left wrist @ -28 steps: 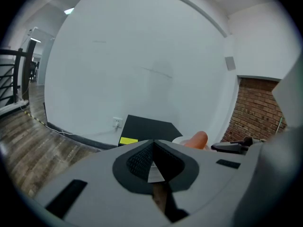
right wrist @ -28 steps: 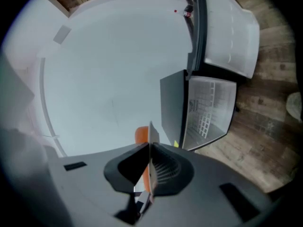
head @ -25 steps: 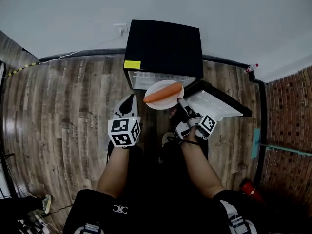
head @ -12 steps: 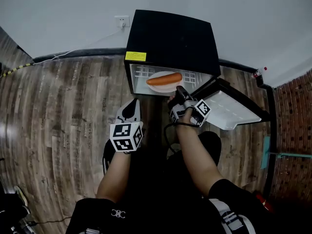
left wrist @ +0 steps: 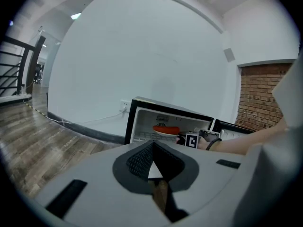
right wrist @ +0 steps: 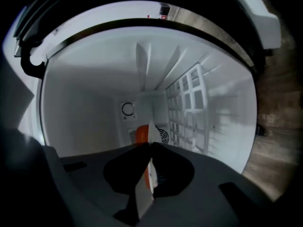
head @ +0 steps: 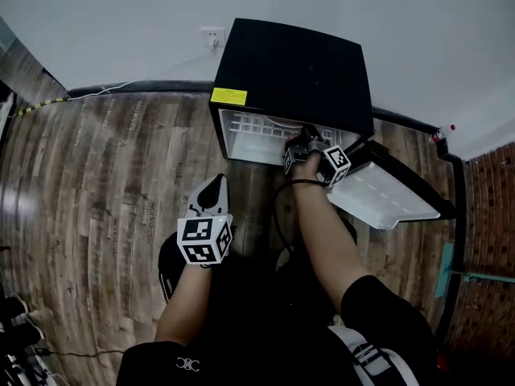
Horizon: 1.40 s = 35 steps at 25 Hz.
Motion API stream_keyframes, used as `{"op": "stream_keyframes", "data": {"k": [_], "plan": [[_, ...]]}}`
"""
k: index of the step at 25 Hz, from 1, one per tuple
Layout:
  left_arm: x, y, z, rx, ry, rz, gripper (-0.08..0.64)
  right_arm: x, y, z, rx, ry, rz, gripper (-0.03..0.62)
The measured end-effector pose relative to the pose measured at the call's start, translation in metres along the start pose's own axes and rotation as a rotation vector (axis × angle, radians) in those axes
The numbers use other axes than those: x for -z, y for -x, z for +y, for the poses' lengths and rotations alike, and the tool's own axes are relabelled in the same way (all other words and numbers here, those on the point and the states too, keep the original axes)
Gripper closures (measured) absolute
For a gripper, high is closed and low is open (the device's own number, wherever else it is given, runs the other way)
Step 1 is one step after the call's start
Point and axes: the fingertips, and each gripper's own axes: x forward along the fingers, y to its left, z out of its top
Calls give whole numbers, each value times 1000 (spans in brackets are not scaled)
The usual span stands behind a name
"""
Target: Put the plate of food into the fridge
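The black mini fridge (head: 290, 71) stands against the wall with its door (head: 386, 195) swung open to the right. My right gripper (head: 306, 139) reaches into the opening, shut on the rim of the white plate (right wrist: 143, 193), seen edge-on between its jaws. The orange carrot (right wrist: 141, 134) lies on the plate, inside the white fridge interior. From the left gripper view, the plate (left wrist: 163, 133) with the carrot (left wrist: 165, 128) sits in the upper part of the fridge. My left gripper (head: 214, 182) hangs back over the floor, shut and empty.
A wire shelf (right wrist: 189, 112) lines the fridge interior. A wall socket (head: 212, 37) with a cable sits left of the fridge. A small bottle (head: 441, 133) stands by the brick wall (head: 491, 215) on the right. Wooden floor (head: 105, 175) spreads to the left.
My right gripper carried the plate with the carrot from in front of the fridge into its opening. The left gripper stayed low beside it.
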Motion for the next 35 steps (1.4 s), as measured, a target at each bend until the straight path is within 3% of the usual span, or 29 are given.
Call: {"op": "stream_keyframes", "data": {"k": [4,9,12,14,17,20,24,27,31,35], "plan": [[4,1,-3,-9,-15,8,563,-8,-18,-6,34,49,-18,560],[15,10,10,-37,144,3,563,-9,-31,-12,68,128,-39,560],[24,15,14,-60,121,27,563,-11,-33,-17,120,150,-43,558],[27,16,15,-64,99,34,563,-10,-36,-13,145,213,-24,557],[29,16,13,-60,79,39,563,-4,-39,-11,220,381,21,556],[30,15,7,-49,58,45,563,-2,-39,-11,263,557,51,490],[32,16,2,-38,24,51,563,-4,-31,-21,338,652,46,482],[32,17,2,-39,12,51,563,-15,-25,-30,419,784,26,482],[34,20,7,-44,23,51,563,-22,-13,-34,511,1054,18,459],[37,19,5,-36,30,54,563,-29,-8,-24,547,1361,16,435]]}}
